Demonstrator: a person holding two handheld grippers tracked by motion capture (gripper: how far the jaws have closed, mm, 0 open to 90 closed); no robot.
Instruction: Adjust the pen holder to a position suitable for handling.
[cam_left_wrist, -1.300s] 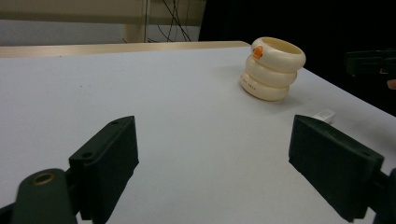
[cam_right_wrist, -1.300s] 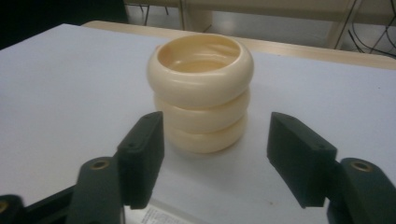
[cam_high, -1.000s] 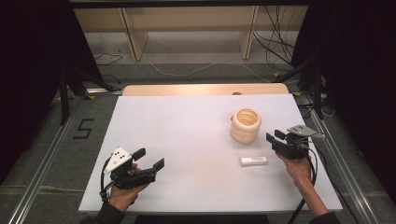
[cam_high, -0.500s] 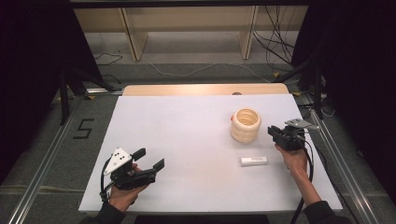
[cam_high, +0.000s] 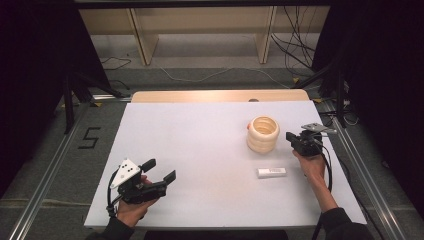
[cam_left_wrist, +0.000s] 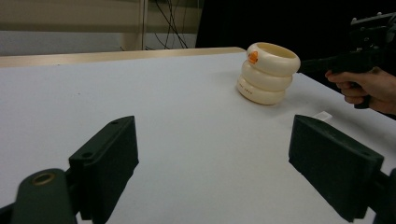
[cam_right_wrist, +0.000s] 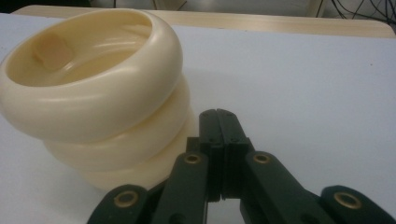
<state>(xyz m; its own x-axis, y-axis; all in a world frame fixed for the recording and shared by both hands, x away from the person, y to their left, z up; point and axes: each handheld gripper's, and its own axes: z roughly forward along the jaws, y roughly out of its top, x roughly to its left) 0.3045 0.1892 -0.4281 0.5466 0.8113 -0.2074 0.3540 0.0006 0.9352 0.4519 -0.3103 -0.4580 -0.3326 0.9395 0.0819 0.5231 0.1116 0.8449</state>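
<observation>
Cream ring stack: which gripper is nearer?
Right. The right gripper, jaws shut, sits just beside the cream ring stack; the left gripper, jaws open, is far across the table near the front edge.

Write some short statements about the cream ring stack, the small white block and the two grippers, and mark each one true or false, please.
1. The right gripper has its fingers shut with nothing between them. True.
2. The left gripper is shut. False: its fingers stand wide apart.
3. The ring stack lies on its side. False: it stands upright.
4. The white block lies on the table nearer the person than the ring stack. True.
5. The left gripper holds the white block. False: it holds nothing.
</observation>
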